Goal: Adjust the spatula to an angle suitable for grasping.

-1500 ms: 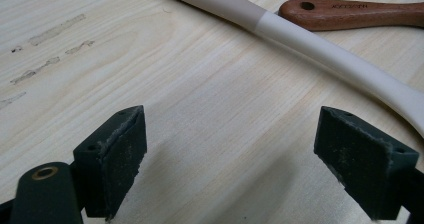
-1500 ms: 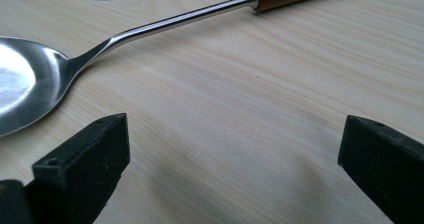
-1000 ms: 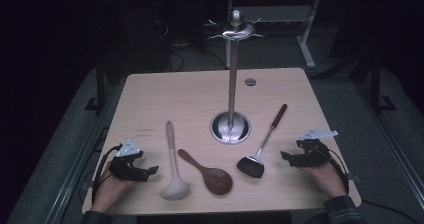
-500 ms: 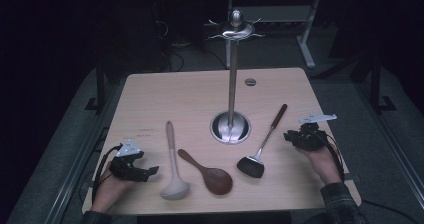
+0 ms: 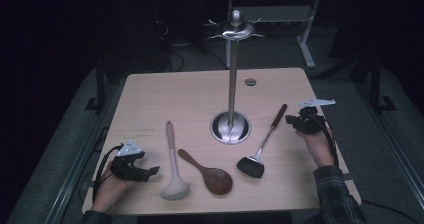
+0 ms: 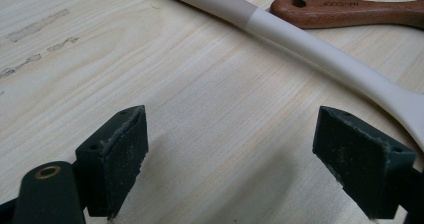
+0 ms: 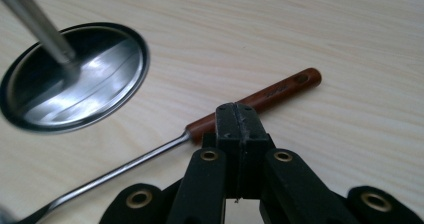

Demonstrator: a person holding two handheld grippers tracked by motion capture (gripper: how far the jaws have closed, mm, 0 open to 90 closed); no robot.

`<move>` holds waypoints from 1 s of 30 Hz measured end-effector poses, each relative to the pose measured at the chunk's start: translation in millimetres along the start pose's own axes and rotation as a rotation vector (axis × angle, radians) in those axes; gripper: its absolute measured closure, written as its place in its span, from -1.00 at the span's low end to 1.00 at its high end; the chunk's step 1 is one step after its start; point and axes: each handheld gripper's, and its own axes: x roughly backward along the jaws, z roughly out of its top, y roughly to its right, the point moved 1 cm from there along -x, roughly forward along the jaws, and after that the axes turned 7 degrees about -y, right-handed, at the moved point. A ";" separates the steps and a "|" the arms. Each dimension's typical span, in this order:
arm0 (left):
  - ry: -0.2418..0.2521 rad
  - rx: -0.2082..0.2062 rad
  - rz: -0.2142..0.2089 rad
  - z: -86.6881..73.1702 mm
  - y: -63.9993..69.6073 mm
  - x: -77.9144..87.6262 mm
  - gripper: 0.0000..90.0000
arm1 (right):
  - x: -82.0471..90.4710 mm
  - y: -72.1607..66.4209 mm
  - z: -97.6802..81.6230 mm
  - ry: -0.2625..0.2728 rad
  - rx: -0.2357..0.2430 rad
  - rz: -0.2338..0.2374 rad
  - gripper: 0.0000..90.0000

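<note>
The spatula (image 7: 252, 103) is laid just beyond the right gripper (image 7: 235, 115), whose jaws have just been closing and are pressed together, empty; its handle is run toward the frame's upper right. The left gripper (image 6: 245, 159) is held open.

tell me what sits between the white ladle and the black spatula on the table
The brown wooden spoon lies between the white ladle and the black spatula, touching neither. The high view shows it.
</note>
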 end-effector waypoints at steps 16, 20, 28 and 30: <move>0.002 0.001 -0.005 1.3 0.4 -0.5 -0.69 | -32.0 21.2 5.8 0.024 -0.039 -0.070 1.00; 0.000 0.002 -0.005 1.5 0.0 -0.9 -0.69 | -37.9 28.5 3.2 0.022 -0.063 -0.070 1.00; -0.001 0.001 -0.006 1.6 0.3 -0.8 -0.69 | -53.9 29.4 1.3 -0.013 -0.062 -0.050 1.00; -0.001 0.003 -0.007 1.6 0.1 -1.0 -0.69 | -57.4 26.8 1.5 -0.025 -0.049 -0.047 1.00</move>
